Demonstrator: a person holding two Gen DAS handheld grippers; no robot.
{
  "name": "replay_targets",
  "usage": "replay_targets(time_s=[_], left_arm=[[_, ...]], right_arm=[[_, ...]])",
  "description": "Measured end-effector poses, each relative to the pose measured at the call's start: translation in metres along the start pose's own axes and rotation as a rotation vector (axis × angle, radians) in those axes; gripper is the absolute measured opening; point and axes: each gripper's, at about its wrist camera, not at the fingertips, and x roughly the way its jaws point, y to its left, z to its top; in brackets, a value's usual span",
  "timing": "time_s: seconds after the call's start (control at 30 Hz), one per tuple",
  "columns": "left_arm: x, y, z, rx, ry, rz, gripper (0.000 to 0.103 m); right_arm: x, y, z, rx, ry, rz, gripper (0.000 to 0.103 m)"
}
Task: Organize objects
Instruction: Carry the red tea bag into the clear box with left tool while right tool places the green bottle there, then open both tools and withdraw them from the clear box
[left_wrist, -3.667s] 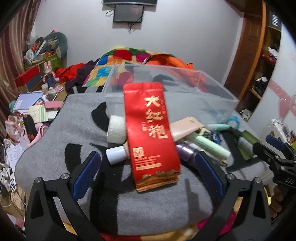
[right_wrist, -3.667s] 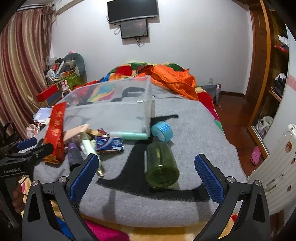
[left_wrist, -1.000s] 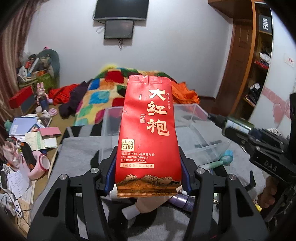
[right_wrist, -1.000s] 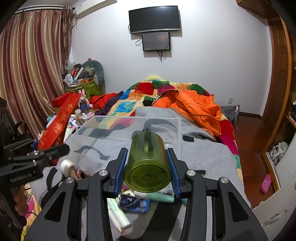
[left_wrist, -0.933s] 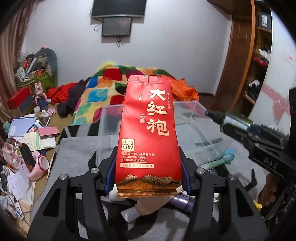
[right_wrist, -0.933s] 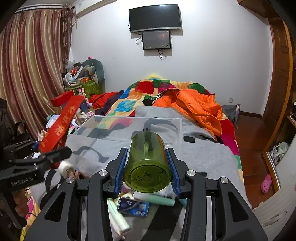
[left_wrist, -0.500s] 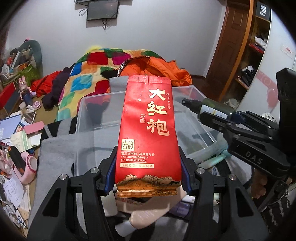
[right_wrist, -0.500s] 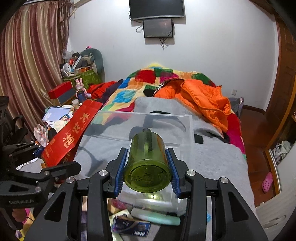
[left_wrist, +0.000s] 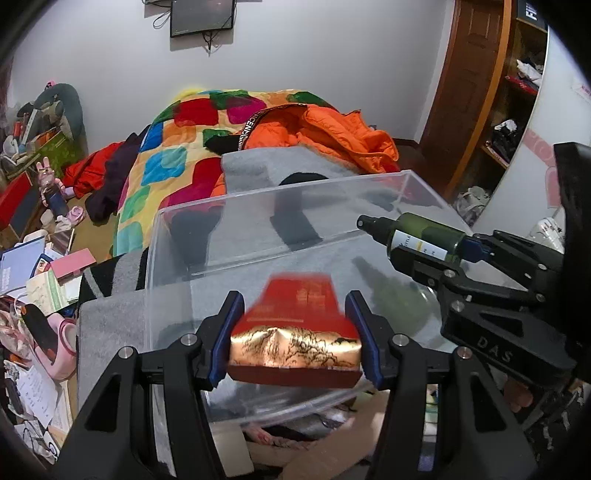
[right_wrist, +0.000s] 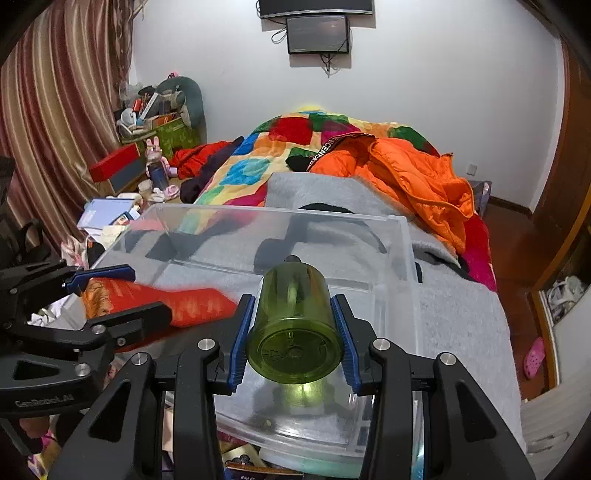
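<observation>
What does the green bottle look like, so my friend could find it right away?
Look at the big clear plastic bin on the grey blanket. Over its right side, the right gripper holds the green bottle lying flat, black spray top pointing away. It is round and see-through green, unlike the flat red packet beside it.

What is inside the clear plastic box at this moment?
Nothing lies loose on the floor of the clear plastic box; grey blanket shows through. The red tea pouch and green spray bottle, each gripped in jaws, are held over it. The near corners are hidden behind them.
</observation>
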Motion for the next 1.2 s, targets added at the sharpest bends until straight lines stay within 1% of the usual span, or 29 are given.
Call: replay_targets(time_s=[0.17, 0.4, 0.43, 0.5, 0.53, 0.57, 0.63, 0.7, 0.8, 0.93, 1.0, 1.07, 1.2], left_arm=[[0.011, -0.002, -0.002, 0.021, 0.017, 0.023, 0.057], [0.012, 0.002, -0.002, 0.020, 0.015, 0.024, 0.057], [0.010, 0.002, -0.003, 0.023, 0.011, 0.029, 0.059], [0.005, 0.002, -0.004, 0.031, -0.001, 0.037, 0.068], [0.003, 0.002, -0.004, 0.034, -0.008, 0.043, 0.069], [0.000, 0.002, -0.005, 0.037, -0.016, 0.045, 0.071], [-0.005, 0.002, -0.007, 0.039, -0.025, 0.045, 0.073], [-0.012, 0.002, -0.008, 0.037, -0.034, 0.045, 0.075], [-0.023, 0.003, -0.009, 0.028, -0.055, 0.047, 0.082], [-0.040, 0.004, -0.011, 0.024, -0.081, 0.049, 0.087], [-0.048, 0.003, -0.012, 0.025, -0.094, 0.053, 0.091], [-0.055, 0.003, -0.015, 0.028, -0.106, 0.061, 0.092], [-0.069, 0.003, -0.023, 0.048, -0.131, 0.085, 0.095]], right_arm=[[0.006, 0.007, -0.001, -0.026, 0.006, -0.034, 0.038], [0.011, 0.014, -0.003, -0.056, 0.025, -0.040, 0.038], [0.012, 0.014, -0.003, -0.057, 0.030, -0.038, 0.038], [0.012, 0.013, -0.004, -0.051, 0.034, -0.029, 0.039], [0.011, 0.013, -0.004, -0.050, 0.036, -0.024, 0.039], [0.009, 0.012, -0.004, -0.047, 0.038, -0.012, 0.041], [0.005, 0.012, -0.004, -0.044, 0.033, -0.001, 0.046], [-0.003, 0.012, -0.006, -0.044, 0.013, -0.012, 0.057], [-0.019, 0.010, -0.006, -0.041, -0.027, -0.012, 0.065], [-0.040, 0.008, -0.008, -0.042, -0.074, -0.029, 0.073], [-0.051, 0.006, -0.010, -0.042, -0.097, -0.039, 0.079], [-0.060, 0.004, -0.012, -0.041, -0.114, -0.045, 0.082], [-0.075, 0.000, -0.018, -0.039, -0.132, -0.055, 0.082]])
